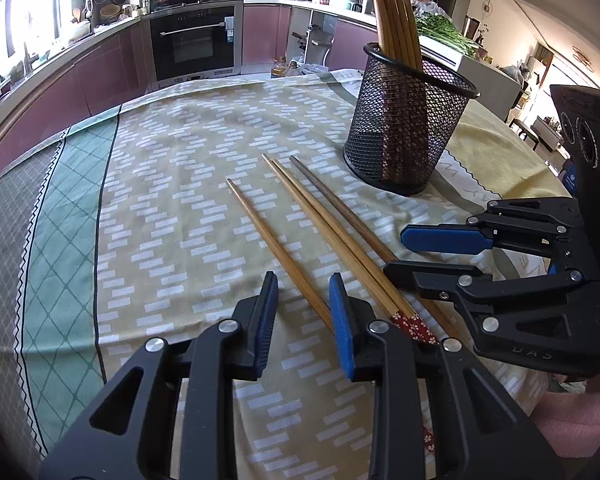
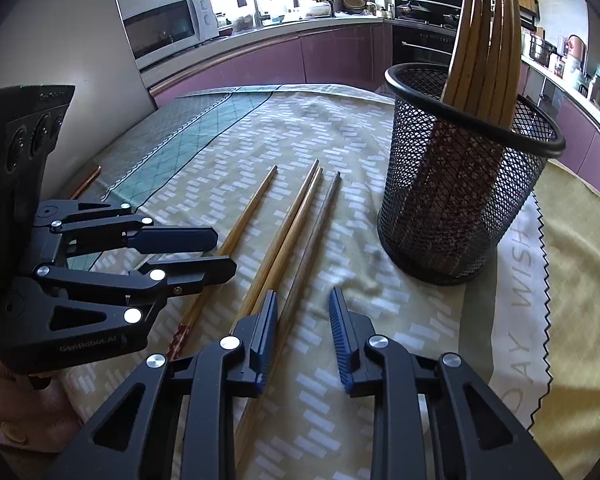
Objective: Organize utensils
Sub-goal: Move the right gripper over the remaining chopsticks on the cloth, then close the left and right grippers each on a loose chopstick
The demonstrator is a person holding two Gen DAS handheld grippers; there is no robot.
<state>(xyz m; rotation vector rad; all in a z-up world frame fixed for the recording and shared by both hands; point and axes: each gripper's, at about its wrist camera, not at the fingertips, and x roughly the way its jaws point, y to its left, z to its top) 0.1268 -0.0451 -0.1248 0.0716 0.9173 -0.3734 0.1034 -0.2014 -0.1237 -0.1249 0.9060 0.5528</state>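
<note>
Several wooden chopsticks lie side by side on the tablecloth: a single one on the left, a touching pair with red flowered ends, and a darker one on the right. They also show in the right wrist view. A black mesh holder stands upright behind them with several chopsticks in it. My left gripper is open and empty, low over the near ends. My right gripper is open and empty, just right of it.
The round table carries a patterned yellow and green tablecloth. A yellow cloth lies under the holder's right side. Kitchen counters and an oven stand behind the table. A microwave sits on the far counter.
</note>
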